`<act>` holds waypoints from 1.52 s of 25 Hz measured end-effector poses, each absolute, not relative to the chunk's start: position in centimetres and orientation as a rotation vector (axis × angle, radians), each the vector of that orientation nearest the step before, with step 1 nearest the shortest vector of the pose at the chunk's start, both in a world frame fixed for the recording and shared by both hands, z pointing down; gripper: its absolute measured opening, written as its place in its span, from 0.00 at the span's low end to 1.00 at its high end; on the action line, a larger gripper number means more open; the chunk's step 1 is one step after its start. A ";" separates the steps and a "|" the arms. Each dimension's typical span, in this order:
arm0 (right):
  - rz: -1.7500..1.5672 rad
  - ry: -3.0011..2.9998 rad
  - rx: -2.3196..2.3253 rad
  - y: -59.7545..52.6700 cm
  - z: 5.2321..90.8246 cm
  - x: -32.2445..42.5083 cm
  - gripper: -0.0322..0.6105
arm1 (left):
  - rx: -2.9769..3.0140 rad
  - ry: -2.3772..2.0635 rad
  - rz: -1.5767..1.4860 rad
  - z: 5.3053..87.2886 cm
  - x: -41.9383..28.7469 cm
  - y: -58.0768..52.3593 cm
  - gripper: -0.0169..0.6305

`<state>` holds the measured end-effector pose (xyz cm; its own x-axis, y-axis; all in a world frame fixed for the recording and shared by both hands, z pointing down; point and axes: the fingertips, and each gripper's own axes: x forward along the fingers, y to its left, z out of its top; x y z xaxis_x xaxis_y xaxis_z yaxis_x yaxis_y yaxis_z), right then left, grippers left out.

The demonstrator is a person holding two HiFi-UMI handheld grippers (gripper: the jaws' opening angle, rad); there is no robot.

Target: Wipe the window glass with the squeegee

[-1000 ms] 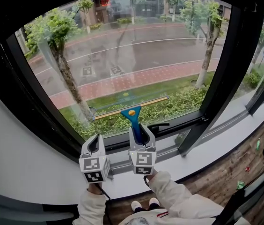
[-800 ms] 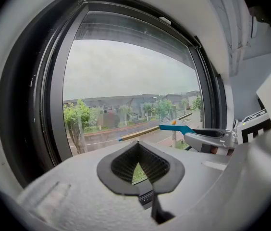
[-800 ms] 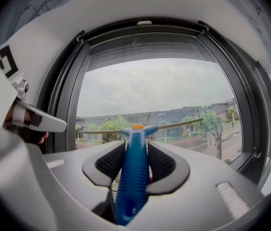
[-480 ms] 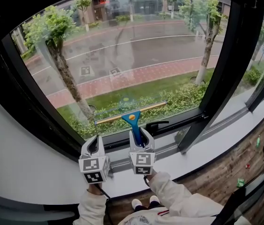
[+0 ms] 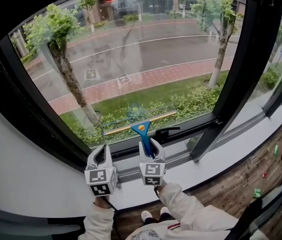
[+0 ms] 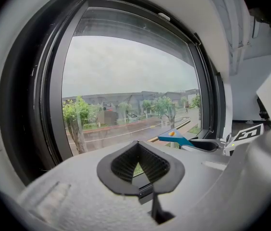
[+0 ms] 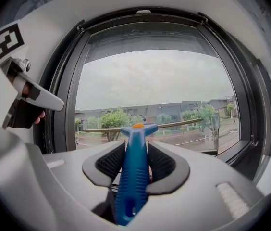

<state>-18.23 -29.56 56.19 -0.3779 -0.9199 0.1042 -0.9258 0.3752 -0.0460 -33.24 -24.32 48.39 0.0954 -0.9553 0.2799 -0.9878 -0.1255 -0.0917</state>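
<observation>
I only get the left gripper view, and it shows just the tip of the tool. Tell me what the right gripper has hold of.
Observer: In the right gripper view, the right gripper is shut on the blue handle of the squeegee.
Operator: Give me the blade's place on the pane.
Observer: In the head view the blade sits low on the window glass, just above the bottom frame, with its right end higher than its left.
Operator: Name anything close to it.
Observer: A black window handle sticks out on the frame just right of the squeegee.
</observation>
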 end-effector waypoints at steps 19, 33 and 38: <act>0.261 -2.458 1.670 -29.5 61.8 -17.9 0.28 | 2.224 -1.956 0.439 49.7 -33.0 -23.8 0.03; 0.237 -2.409 1.632 -29.4 63.8 -18.0 0.28 | 2.222 -1.939 0.453 50.4 -32.9 -23.6 0.03; 0.220 -2.409 1.642 -29.6 63.7 -18.0 0.28 | 2.222 -1.937 0.450 50.5 -33.1 -23.7 0.03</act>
